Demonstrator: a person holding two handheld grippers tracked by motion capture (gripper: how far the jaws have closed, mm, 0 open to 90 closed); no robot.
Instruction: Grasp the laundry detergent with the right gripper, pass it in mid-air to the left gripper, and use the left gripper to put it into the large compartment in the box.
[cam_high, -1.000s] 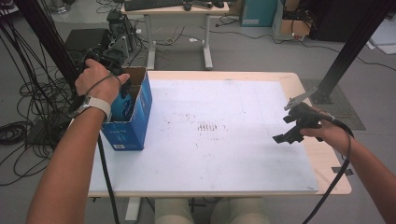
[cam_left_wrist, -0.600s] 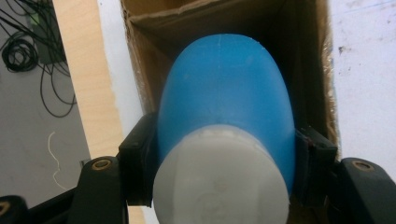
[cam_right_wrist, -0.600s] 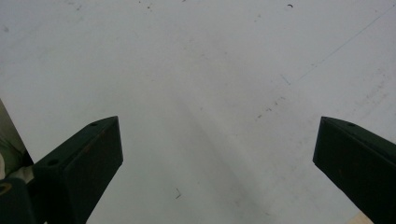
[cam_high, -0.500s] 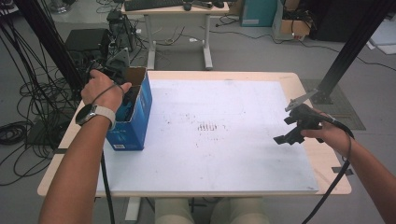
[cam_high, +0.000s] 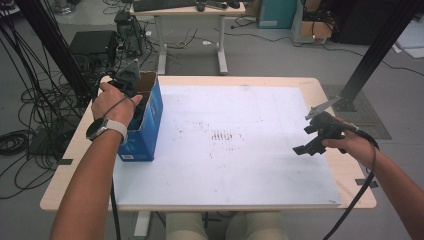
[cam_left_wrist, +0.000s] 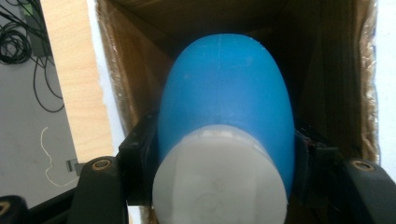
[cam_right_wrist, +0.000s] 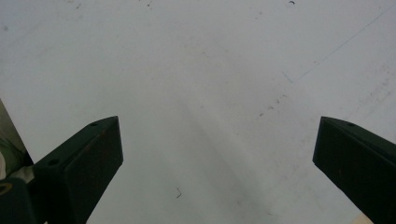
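A blue bottle (cam_left_wrist: 226, 102) with a white cap (cam_left_wrist: 219, 179) sits between my left gripper's (cam_left_wrist: 224, 154) two black jaws, which press its sides inside an open cardboard box (cam_left_wrist: 327, 56). In the high view the left gripper (cam_high: 134, 92) reaches down into that blue-sided box (cam_high: 147, 120) at the table's left edge. My right gripper (cam_high: 309, 145) hovers low over the right side of the white board (cam_high: 225, 145); in the right gripper view its fingers (cam_right_wrist: 84, 158) stand wide apart over bare board, and the right gripper (cam_right_wrist: 219, 163) holds nothing.
The white board covers most of the wooden table (cam_high: 75, 165). Cables (cam_high: 30, 115) and black equipment lie on the floor to the left. A second desk (cam_high: 190, 10) stands beyond the far edge, and a black frame leg (cam_high: 370, 55) rises at the right.
My left hand has shifted slightly toward the far end of the box, still down inside it. The right gripper has stayed where it was.
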